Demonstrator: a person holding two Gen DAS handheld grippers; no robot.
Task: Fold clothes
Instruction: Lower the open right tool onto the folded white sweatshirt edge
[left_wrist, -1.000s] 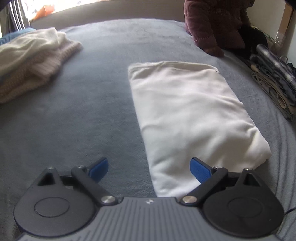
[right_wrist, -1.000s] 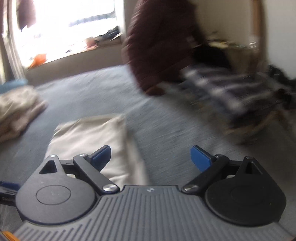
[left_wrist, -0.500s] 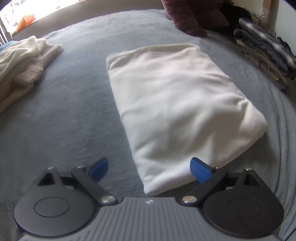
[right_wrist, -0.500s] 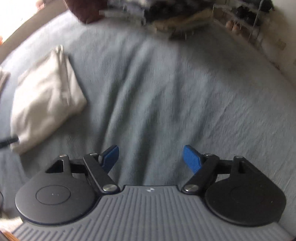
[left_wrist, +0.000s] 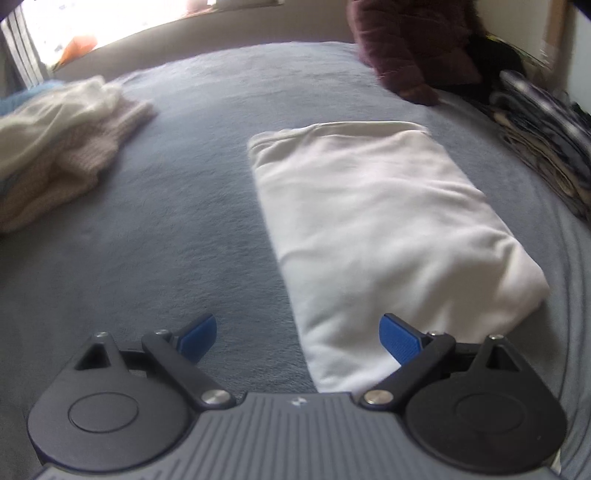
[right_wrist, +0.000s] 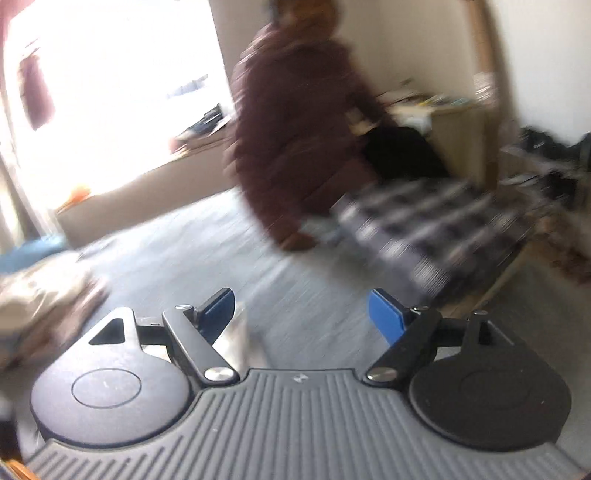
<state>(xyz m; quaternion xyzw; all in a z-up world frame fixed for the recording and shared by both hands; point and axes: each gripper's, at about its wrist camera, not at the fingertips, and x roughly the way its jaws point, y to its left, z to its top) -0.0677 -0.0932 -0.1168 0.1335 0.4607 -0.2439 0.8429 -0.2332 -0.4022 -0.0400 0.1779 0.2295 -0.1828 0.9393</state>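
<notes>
A folded white garment (left_wrist: 388, 236) lies flat on the grey bed cover (left_wrist: 166, 240), right of centre in the left wrist view. My left gripper (left_wrist: 299, 338) hovers open just above its near corner, with the right blue finger (left_wrist: 400, 339) over the cloth and nothing pinched. In the blurred right wrist view my right gripper (right_wrist: 301, 315) is raised above the bed cover (right_wrist: 303, 295); its jaws are opening with nothing between them. A pale patch of cloth (right_wrist: 240, 339) shows just past its left finger.
A loose heap of cream and pink knitwear (left_wrist: 55, 147) lies at the left. A person in a maroon jacket (right_wrist: 295, 147) leans on the far side of the bed. A stack of folded plaid clothes (right_wrist: 424, 229) sits at the right edge (left_wrist: 546, 133).
The right gripper swung down toward the bed and back up to face the room, its jaws narrowing then widening. The left gripper tipped closer over the white garment, then back.
</notes>
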